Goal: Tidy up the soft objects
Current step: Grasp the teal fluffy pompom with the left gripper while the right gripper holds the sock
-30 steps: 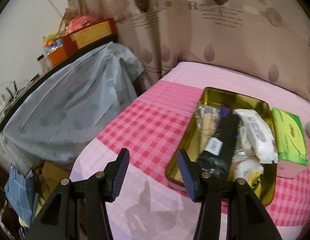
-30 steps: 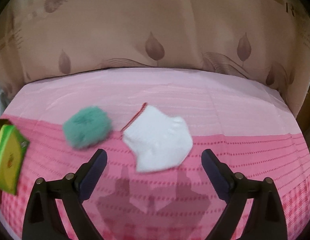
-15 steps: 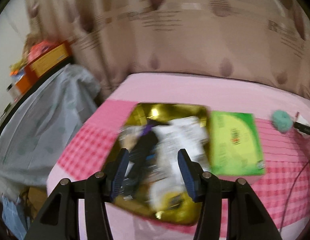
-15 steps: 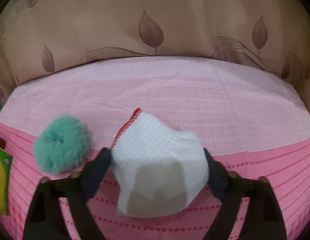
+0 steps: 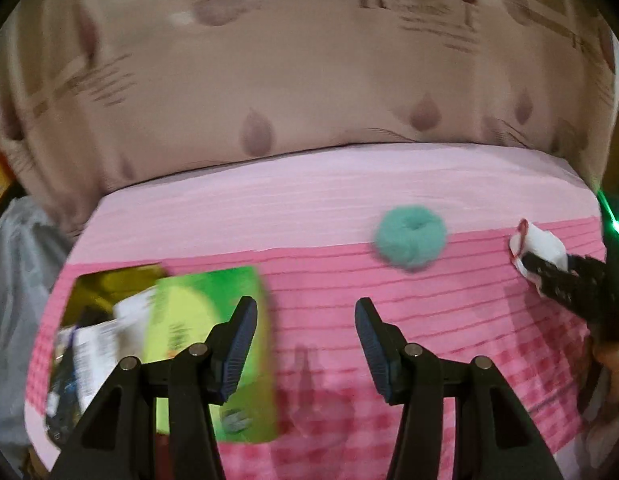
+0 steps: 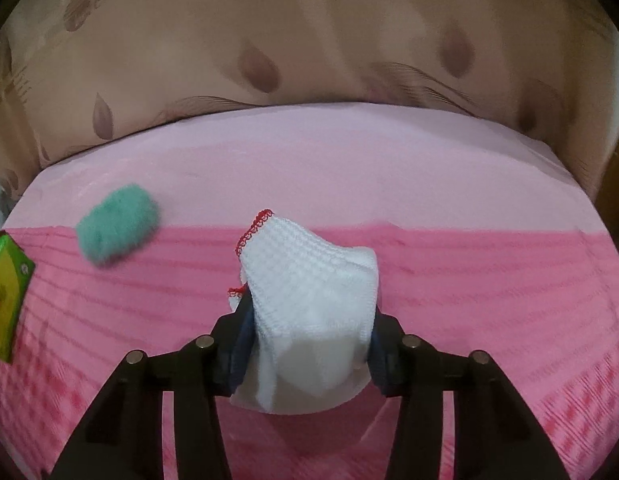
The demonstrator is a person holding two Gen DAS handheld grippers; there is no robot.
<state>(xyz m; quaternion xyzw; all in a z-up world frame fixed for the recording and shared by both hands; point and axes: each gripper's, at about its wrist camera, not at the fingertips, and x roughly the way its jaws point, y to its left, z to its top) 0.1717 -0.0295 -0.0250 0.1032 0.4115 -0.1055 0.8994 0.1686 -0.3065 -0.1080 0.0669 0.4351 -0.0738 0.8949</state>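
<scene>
My right gripper [image 6: 309, 340] is shut on a white knitted cloth with a red edge [image 6: 313, 280], lifted a little off the pink bedspread; the cloth also shows in the left wrist view [image 5: 539, 242], far right. A teal fluffy pom-pom [image 6: 117, 232] lies to its left, and shows in the left wrist view [image 5: 409, 236] ahead and to the right. My left gripper [image 5: 305, 336] is open and empty above the bedspread, just right of a green tissue pack [image 5: 209, 320]. A gold tin [image 5: 93, 284] with packets in it sits at the far left.
The pink checked bedspread [image 5: 349, 208] covers the bed. A beige leaf-print curtain [image 5: 309, 80] hangs behind it. A grey plastic-covered shape [image 5: 13, 248] is off the bed's left edge. The green pack's corner shows in the right wrist view [image 6: 7, 292].
My right gripper has closed on the white cloth and raised it. My left gripper has swung right, from over the gold tin to beside the green pack, facing the pom-pom.
</scene>
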